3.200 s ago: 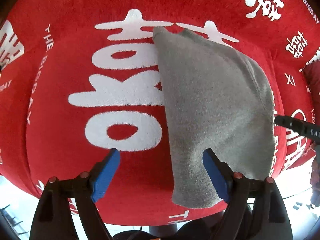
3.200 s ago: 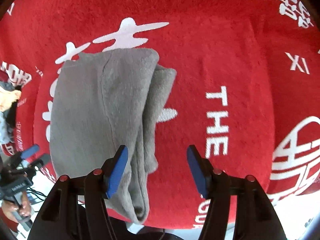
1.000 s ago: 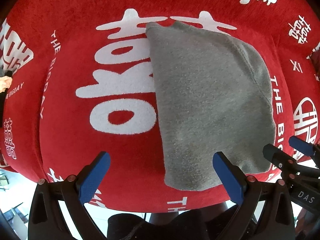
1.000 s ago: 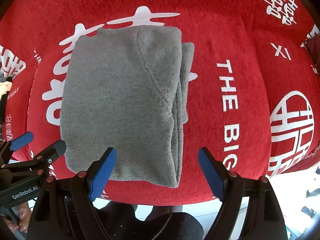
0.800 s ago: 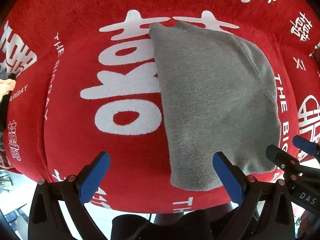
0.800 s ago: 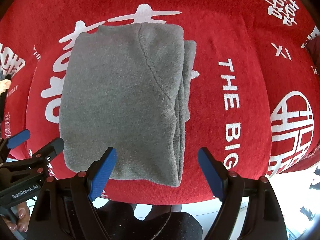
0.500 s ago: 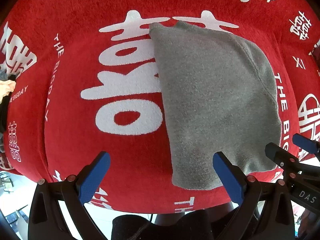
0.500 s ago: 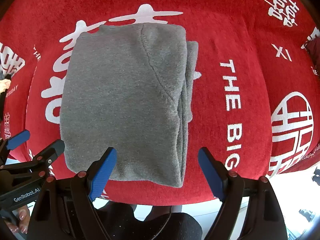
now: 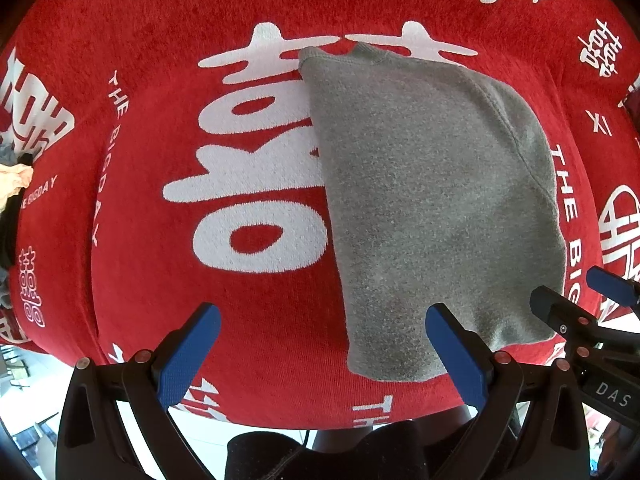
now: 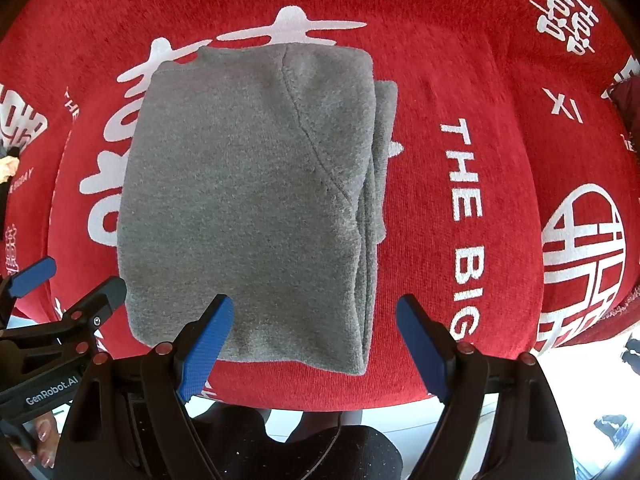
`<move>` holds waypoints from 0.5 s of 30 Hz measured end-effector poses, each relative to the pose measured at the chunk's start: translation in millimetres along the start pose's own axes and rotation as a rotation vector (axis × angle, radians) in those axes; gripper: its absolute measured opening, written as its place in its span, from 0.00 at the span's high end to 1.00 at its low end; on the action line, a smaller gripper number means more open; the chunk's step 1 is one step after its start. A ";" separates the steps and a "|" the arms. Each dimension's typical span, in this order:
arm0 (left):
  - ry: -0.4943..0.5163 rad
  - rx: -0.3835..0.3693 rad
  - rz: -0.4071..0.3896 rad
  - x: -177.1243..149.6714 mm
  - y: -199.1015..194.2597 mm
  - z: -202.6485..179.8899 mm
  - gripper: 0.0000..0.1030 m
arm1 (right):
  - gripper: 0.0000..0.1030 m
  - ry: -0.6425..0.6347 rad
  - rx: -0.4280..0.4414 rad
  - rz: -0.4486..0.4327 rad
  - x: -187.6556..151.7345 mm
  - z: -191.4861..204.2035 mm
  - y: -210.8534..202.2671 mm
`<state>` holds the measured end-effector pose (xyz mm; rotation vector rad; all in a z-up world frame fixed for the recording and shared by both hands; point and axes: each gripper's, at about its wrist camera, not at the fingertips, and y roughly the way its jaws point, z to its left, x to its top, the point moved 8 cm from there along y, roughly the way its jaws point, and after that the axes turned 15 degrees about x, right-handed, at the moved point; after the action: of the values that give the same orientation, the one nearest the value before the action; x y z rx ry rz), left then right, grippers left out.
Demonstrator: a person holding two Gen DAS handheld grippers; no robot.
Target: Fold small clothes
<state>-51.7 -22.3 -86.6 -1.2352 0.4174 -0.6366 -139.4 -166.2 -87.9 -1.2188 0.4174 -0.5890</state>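
- A folded grey fleece garment (image 10: 248,200) lies flat on the red plush cloth with white lettering (image 10: 460,80) that covers the bench, its layered edges stacked along its right side.
- The left gripper (image 9: 320,344) hangs above the garment's near left corner, jaws wide apart, holding nothing.
- The right gripper (image 10: 314,332) hangs over the near edge, jaws spread wide and empty.

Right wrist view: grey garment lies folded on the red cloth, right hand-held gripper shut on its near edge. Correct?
Not quite. The right hand-held gripper is open, its blue pads apart above the grey garment and gripping nothing, as the right wrist view shows. The garment does lie folded on the red cloth.
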 end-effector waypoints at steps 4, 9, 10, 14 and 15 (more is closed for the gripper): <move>-0.005 0.000 0.000 0.1 0.1 0.1 0.00 | 0.17 0.001 0.000 0.000 -0.5 0.1 0.1; -0.015 0.002 -0.009 0.4 0.1 0.3 0.00 | 0.17 0.002 -0.001 -0.001 -0.8 0.1 0.4; -0.015 0.001 -0.009 0.5 0.1 0.1 0.00 | 0.17 0.002 -0.001 -0.001 -0.6 0.1 0.5; -0.009 0.003 -0.010 1.7 0.9 -0.1 0.00 | 0.17 0.000 -0.001 -0.001 -0.4 0.3 0.3; -0.010 0.004 -0.010 1.8 1.1 -0.1 0.00 | 0.17 -0.001 -0.002 -0.001 -0.4 0.4 0.4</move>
<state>-50.2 -23.4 -87.6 -1.2366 0.4017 -0.6390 -139.4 -165.6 -88.2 -1.2208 0.4167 -0.5891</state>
